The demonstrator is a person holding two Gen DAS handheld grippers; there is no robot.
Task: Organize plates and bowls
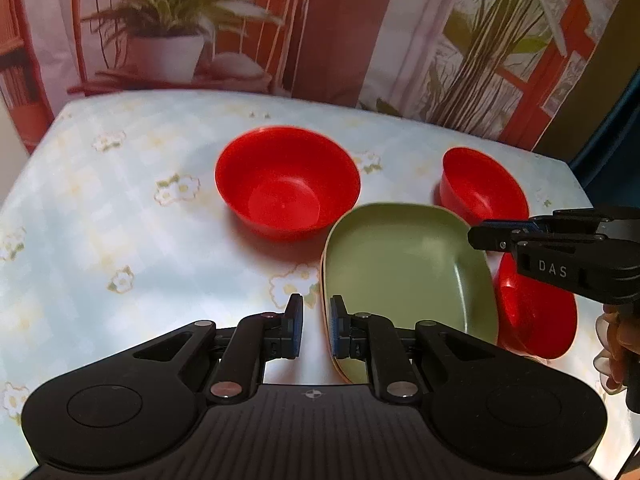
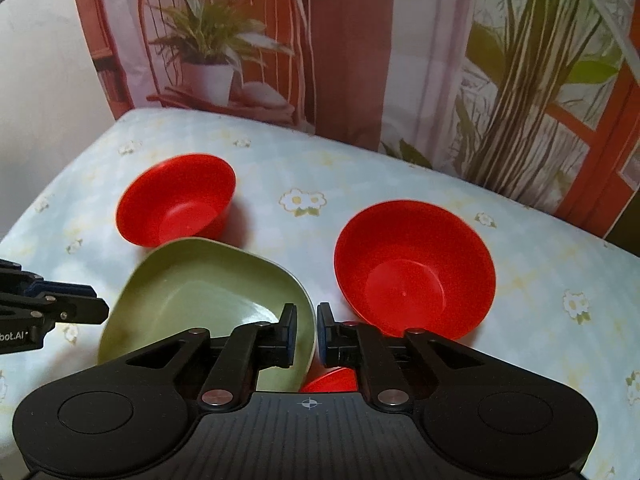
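Observation:
A green plate (image 1: pixel 400 268) lies on the flowered tablecloth, on top of a second plate whose orange edge shows at its left. My right gripper (image 2: pixel 307 332) is shut on the green plate's (image 2: pixel 208 292) right rim. My left gripper (image 1: pixel 316 326) stands narrowly open at the plate's left rim, one pad on each side, apart from it. Three red bowls stand around: one behind the plate (image 1: pixel 286 182) (image 2: pixel 176 204), one at the far right (image 1: pixel 482 188) (image 2: pixel 414 268), one (image 1: pixel 536 312) (image 2: pixel 332 380) under the right gripper.
The table (image 1: pixel 100 220) ends at a printed curtain backdrop with plants (image 1: pixel 320 20) along its far edge. A wall stands beyond the table's left side (image 2: pixel 40 80).

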